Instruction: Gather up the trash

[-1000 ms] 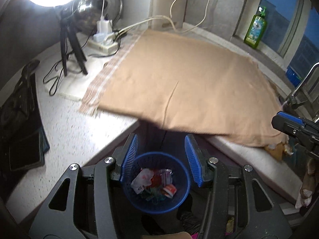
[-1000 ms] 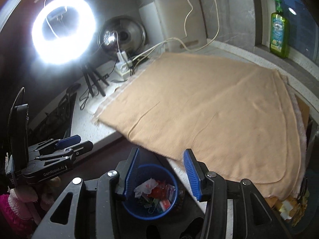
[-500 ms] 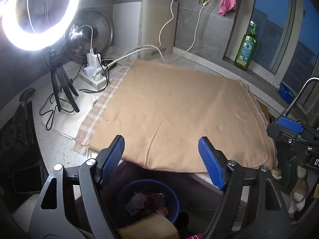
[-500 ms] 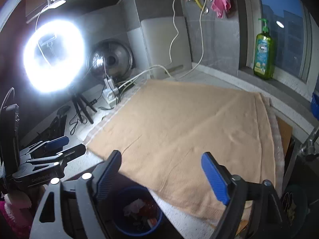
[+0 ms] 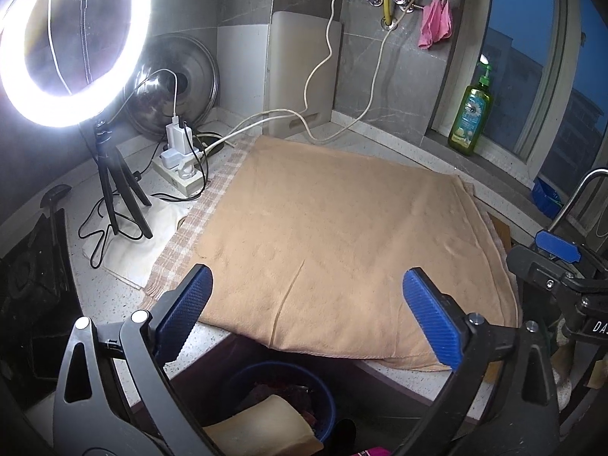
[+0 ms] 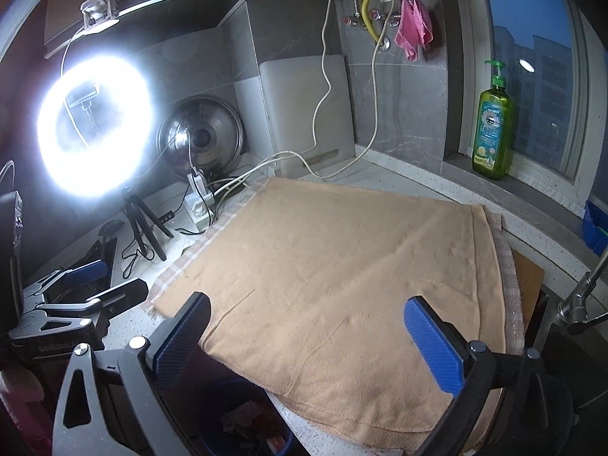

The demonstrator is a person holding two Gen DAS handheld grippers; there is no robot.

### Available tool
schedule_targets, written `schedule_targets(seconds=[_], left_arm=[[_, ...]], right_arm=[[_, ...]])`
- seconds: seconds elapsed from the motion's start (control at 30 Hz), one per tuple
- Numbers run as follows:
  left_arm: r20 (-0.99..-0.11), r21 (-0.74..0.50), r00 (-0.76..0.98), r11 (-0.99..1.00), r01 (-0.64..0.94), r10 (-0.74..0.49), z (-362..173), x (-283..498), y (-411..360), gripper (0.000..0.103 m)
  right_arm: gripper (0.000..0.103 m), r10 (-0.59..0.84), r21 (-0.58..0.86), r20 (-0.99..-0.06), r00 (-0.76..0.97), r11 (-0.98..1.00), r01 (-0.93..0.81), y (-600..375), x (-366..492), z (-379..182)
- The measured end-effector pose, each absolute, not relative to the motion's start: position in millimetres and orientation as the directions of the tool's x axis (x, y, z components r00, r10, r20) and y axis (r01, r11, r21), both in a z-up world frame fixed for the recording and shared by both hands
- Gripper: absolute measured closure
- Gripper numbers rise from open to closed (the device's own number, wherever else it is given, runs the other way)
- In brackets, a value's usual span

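A blue trash bin (image 5: 319, 380) with wrappers inside stands on the floor below the counter's front edge; it also shows in the right wrist view (image 6: 243, 429). My left gripper (image 5: 307, 315) is open and empty, held above the bin in front of a tan towel (image 5: 342, 235). My right gripper (image 6: 307, 338) is open and empty over the towel's near edge (image 6: 342, 285). The right gripper shows at the right of the left view (image 5: 558, 250), the left gripper at the left of the right view (image 6: 83, 288). No trash shows on the towel.
A lit ring light on a tripod (image 5: 72, 41), a power strip with plugs (image 5: 178, 163) and cables stand back left. A pot lid (image 5: 178, 87) and cutting board (image 5: 300, 72) lean on the wall. A green soap bottle (image 5: 471, 114) stands on the sill. A faucet (image 5: 581, 190) is right.
Both grippers rose and pulled back from over the bin and their jaws opened wide. The bin dropped to the bottom of both views; the wall and window came into view.
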State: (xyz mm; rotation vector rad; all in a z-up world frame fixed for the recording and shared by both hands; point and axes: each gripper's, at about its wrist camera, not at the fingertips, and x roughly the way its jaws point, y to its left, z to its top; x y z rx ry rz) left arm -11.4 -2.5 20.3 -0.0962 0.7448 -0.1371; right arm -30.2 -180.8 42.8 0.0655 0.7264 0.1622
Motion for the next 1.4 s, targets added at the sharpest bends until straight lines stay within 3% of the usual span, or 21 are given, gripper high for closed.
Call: schedule_targets(seconds=[1.4], left_arm=[[-0.691, -0.126, 0.714, 0.991, 0.034, -0.112, 19.7, -2.5, -0.4, 0.001]], right_arm=[[0.000, 0.175, 0.142, -0.663, 0.728, 0.984, -0.108, -181.8, -15.2, 33.6]])
